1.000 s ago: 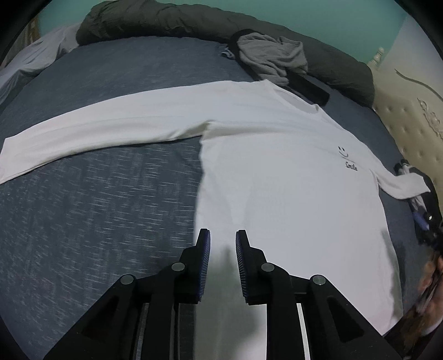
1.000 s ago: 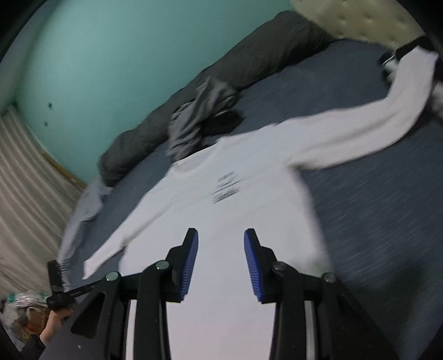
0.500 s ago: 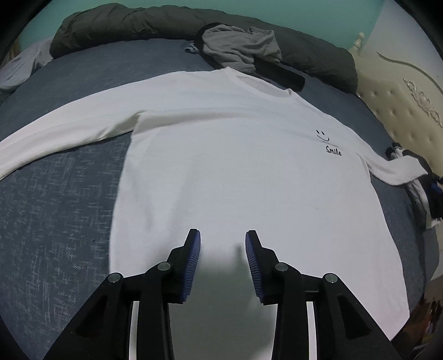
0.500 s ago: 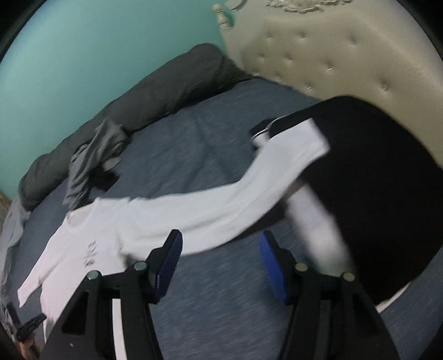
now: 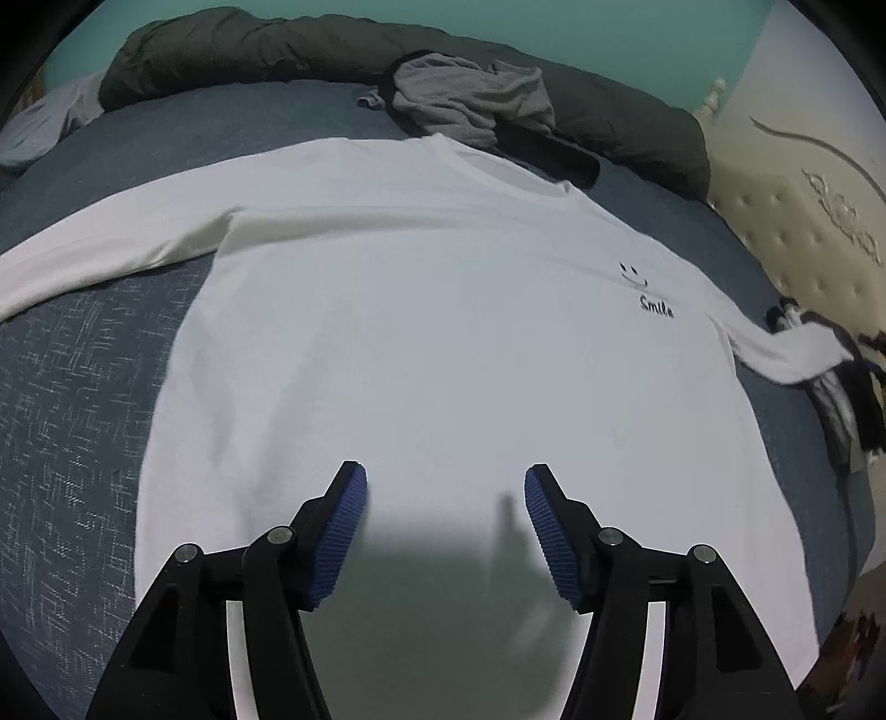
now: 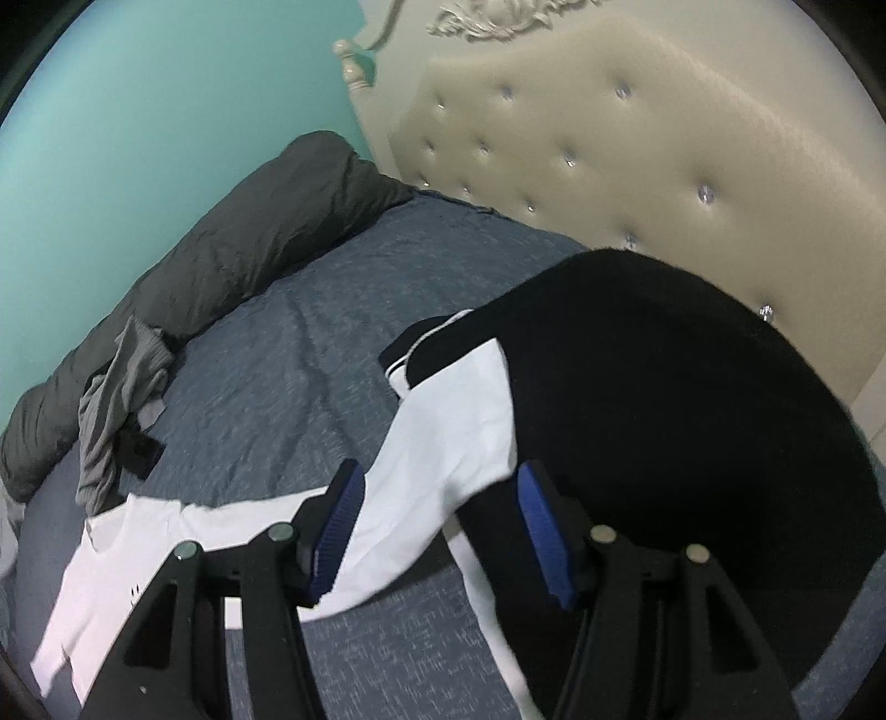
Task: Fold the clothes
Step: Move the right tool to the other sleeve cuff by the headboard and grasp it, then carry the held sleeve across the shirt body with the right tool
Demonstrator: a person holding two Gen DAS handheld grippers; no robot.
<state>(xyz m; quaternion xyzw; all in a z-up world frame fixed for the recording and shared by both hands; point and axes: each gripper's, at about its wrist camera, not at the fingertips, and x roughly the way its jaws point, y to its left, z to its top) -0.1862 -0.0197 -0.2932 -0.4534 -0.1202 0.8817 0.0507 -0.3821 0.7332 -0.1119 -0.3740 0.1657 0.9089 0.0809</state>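
A white long-sleeved shirt [image 5: 443, 332] with a small "Smile" print lies flat, front up, on the blue bedspread [image 5: 72, 399], both sleeves stretched out sideways. My left gripper [image 5: 446, 487] hovers over the shirt's lower body, jaws opening, nothing between them. In the right wrist view the shirt's sleeve end [image 6: 454, 421] rests partly on a black and white garment [image 6: 664, 421]. My right gripper [image 6: 440, 493] hangs open above that sleeve end, not touching it.
A crumpled grey garment [image 5: 470, 105] and a dark grey rolled duvet [image 5: 277, 50] lie along the far edge by the teal wall. A cream tufted headboard [image 6: 637, 144] bounds the bed on the right. A pale cloth [image 5: 33, 127] lies at far left.
My left gripper slid right from the shirt's side edge to its middle and its jaws widened. My right gripper swung right from the shirt's body to the sleeve end and opened wider.
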